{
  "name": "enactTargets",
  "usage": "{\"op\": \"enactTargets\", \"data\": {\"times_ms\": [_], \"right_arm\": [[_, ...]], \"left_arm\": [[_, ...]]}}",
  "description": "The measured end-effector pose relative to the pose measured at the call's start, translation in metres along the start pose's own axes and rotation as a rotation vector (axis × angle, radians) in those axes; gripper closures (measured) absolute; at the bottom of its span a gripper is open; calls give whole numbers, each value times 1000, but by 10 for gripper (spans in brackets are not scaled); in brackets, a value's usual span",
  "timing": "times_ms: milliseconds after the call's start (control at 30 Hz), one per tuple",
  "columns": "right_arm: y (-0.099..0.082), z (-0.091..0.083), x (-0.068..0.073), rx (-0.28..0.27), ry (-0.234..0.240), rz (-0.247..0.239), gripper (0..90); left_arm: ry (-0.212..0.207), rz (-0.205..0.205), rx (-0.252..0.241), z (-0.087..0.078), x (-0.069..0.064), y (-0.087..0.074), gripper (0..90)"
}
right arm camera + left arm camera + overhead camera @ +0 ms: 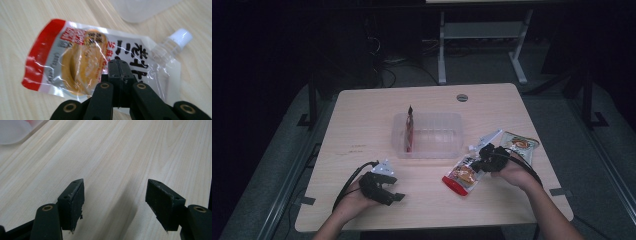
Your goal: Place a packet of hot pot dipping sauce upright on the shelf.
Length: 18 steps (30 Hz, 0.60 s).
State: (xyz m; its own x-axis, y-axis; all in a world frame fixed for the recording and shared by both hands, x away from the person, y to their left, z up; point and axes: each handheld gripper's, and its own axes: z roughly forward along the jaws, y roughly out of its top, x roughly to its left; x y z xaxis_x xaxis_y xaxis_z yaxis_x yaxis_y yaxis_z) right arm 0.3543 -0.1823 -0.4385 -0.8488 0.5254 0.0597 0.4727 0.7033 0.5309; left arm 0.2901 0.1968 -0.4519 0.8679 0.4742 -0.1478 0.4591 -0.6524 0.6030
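Note:
A clear spouted pouch [75, 52] with a red bottom band, orange contents and a white cap [181, 37] hangs just above the table, held near its upper edge. My right gripper [121, 67] is shut on it, jaws pressed together over the printed film. In the high view the pouch [462, 176] slants down to the left of my right gripper [484, 157], at the table's right front. My left gripper [394, 192] rests at the left front, open, with only bare wood between its jaws [115, 202].
A clear plastic container [452, 116] sits mid-table with a red packet [410, 129] standing upright at its left end. Its corner shows as a blurred container [12, 131] in the left gripper view. A flat orange-and-white packet [519, 144] lies beside my right hand.

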Motion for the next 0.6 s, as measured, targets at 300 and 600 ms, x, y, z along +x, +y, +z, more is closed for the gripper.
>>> {"op": "enactTargets", "data": {"times_ms": [300,600], "right_arm": [[-2,15,-1,41,52,7,900],[6,23,14,31,110,-53,900]], "left_arm": [[-6,9,15,3,-2,1,311],[-7,12,17,3,-2,2,311]]}}
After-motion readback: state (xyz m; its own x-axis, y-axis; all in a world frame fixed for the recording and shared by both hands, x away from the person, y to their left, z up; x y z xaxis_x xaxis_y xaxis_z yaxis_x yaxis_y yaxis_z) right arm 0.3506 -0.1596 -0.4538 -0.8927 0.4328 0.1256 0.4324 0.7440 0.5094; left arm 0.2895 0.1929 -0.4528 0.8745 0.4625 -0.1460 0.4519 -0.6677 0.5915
